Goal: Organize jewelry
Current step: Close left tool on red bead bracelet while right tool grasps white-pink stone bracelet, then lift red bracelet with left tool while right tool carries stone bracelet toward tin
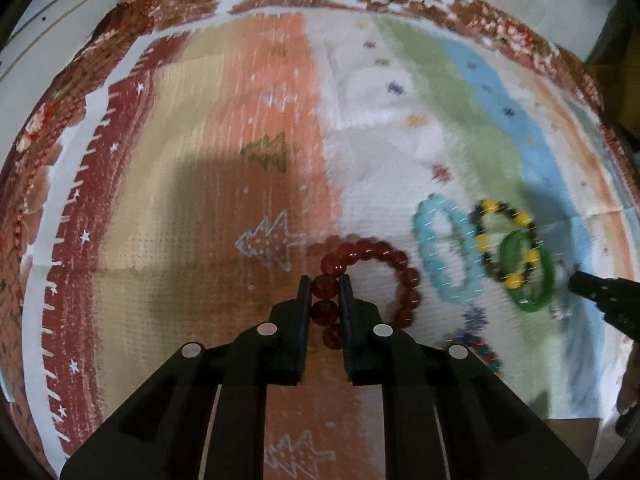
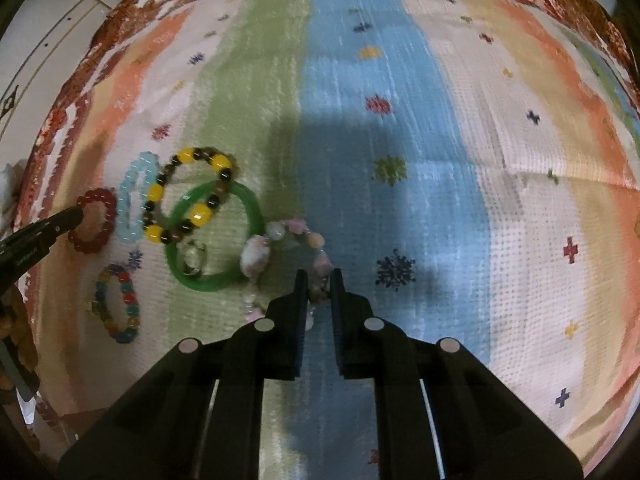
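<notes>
My left gripper (image 1: 325,286) is shut on the red bead bracelet (image 1: 372,254), pinching its near beads between the fingers. My right gripper (image 2: 319,286) is shut on a pale pink and green stone bracelet (image 2: 260,254) at its right side. To the left of that bracelet lie a green bangle (image 2: 256,208), a yellow and dark bead bracelet (image 2: 188,196), a light blue bead bracelet (image 2: 134,200) and a multicoloured bead bracelet (image 2: 118,304). A small ring (image 2: 194,258) lies inside the bangle. In the right wrist view the left gripper's tip (image 2: 66,216) meets the red bracelet (image 2: 96,220).
Everything lies on a striped woven cloth (image 1: 224,152) with small tree and star patterns over a table; a floral border (image 1: 72,72) runs around it. Broad stretches of cloth lie beyond the jewelry in both views. A white panel (image 2: 48,40) shows past the far left edge.
</notes>
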`<state>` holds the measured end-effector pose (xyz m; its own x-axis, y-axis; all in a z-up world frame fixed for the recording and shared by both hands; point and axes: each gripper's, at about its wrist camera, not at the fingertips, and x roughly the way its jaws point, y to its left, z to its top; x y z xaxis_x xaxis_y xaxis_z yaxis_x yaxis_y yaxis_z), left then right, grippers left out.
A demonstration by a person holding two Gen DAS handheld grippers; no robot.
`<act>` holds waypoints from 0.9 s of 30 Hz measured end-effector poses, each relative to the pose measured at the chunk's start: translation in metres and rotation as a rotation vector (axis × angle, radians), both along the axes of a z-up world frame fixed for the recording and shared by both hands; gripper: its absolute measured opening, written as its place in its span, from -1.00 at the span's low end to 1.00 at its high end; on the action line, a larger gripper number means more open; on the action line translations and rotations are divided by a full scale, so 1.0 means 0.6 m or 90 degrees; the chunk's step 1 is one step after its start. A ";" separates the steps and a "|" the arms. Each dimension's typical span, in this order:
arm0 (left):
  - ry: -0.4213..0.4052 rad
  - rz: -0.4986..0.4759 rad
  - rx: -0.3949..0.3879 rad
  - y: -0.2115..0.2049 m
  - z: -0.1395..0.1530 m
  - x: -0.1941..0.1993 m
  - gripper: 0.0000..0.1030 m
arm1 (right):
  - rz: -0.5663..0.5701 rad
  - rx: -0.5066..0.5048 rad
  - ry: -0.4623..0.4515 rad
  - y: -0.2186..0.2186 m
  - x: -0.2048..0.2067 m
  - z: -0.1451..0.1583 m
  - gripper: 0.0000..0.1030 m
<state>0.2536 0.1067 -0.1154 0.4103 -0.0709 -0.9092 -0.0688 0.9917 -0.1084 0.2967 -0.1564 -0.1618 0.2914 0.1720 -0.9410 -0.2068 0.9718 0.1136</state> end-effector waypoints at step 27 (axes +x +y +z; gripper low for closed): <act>-0.083 -0.015 -0.016 -0.043 0.107 -0.089 -0.75 | 0.064 0.059 -0.114 0.017 -0.093 0.132 -0.75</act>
<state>0.2003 0.0810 -0.0513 0.5227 -0.1048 -0.8460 -0.0286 0.9897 -0.1403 0.2411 -0.1464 -0.0825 0.4297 0.2914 -0.8547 -0.3266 0.9326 0.1537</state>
